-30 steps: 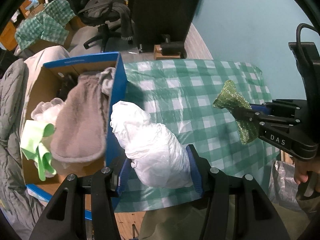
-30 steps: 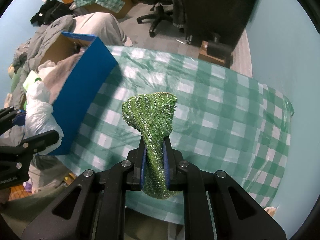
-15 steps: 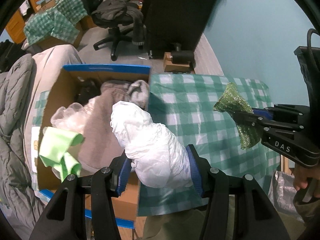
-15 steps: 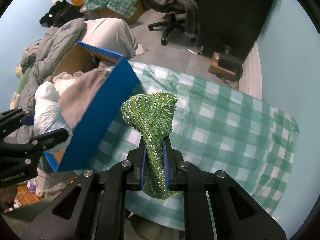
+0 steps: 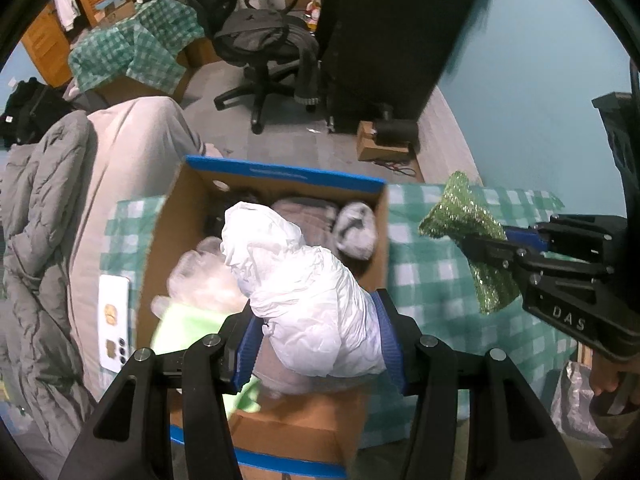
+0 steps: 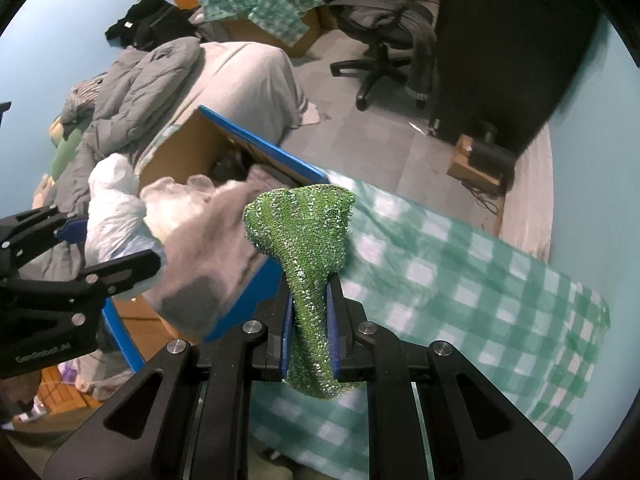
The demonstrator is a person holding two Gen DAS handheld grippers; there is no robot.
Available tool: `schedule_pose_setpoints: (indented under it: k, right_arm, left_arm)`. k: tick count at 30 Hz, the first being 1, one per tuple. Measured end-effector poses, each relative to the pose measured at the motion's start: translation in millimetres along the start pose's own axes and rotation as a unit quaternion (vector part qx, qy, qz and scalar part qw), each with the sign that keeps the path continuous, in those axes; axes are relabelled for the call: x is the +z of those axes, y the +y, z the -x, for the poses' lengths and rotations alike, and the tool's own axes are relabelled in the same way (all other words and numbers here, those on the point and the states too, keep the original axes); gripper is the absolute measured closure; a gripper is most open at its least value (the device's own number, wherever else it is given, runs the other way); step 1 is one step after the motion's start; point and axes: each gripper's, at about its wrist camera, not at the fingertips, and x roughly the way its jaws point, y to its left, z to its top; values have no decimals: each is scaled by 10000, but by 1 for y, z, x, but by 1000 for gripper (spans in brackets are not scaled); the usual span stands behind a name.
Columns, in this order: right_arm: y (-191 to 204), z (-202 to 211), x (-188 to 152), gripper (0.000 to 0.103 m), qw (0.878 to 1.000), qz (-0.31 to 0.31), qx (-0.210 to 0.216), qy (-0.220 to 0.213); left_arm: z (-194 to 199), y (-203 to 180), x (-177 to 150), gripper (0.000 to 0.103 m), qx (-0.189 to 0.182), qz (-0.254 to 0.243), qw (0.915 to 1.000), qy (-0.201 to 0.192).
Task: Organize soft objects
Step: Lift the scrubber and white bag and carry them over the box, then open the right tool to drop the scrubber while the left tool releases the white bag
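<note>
- Far left in the left wrist view: grey quilted jacket point(image 5: 36, 232) draped over a pale cushion, with a white phone point(image 5: 113, 322) lying face down just beside the box.
- Next, cardboard box point(image 5: 280, 178) with blue rim — open-topped, holding a grey fleece item point(image 5: 308, 210), clear plastic point(image 5: 200, 272) and something light green point(image 5: 188, 326).
- Over the box: left gripper point(image 5: 318, 334), blue pads pressed on both sides of a crumpled white plastic bag point(image 5: 304, 284); bag bulges forward past the fingertips, above the box's contents.
- Right of the box: green checked tablecloth point(image 5: 436, 272) covering the table.
- Far right: right gripper point(image 6: 308, 334), closed tight on a sparkly green cloth point(image 6: 304, 232) — narrow waist pinched between the pads, wide end fanning out ahead of the fingertips, short tail hanging behind; held in the air over the tablecloth, near the box's blue wall.
</note>
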Motion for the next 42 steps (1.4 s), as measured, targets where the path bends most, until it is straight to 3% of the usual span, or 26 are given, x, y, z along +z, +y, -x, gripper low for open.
schedule_pose_setpoints:
  k: [8,17,26,33,36,42]
  right_arm:
    - [24,-22,25,91,9998,116,124,94]
    - [46,-52,46,91,9992,202,171,314]
    - [59,-77,58,90,9982,237,232,496]
    - [59,-87,62,84,9976,205,355,558]
    - [60,-85,63,69,9979,230,310,517]
    - [56,-81,63,61,9986,194,208,455]
  left_arm:
    - [-10,30,16,49,112,-27,9999,-42]
    - [-41,58,25,49,137,62,9997,201]
    - [-58,73,32,48,10,250,9993,269]
    - [-63,76,30,43,201,138,9993,278]
    - [-61,76,29,38,313,108,9991,250]
    - [-51,79,28,30,313,186,9992,162]
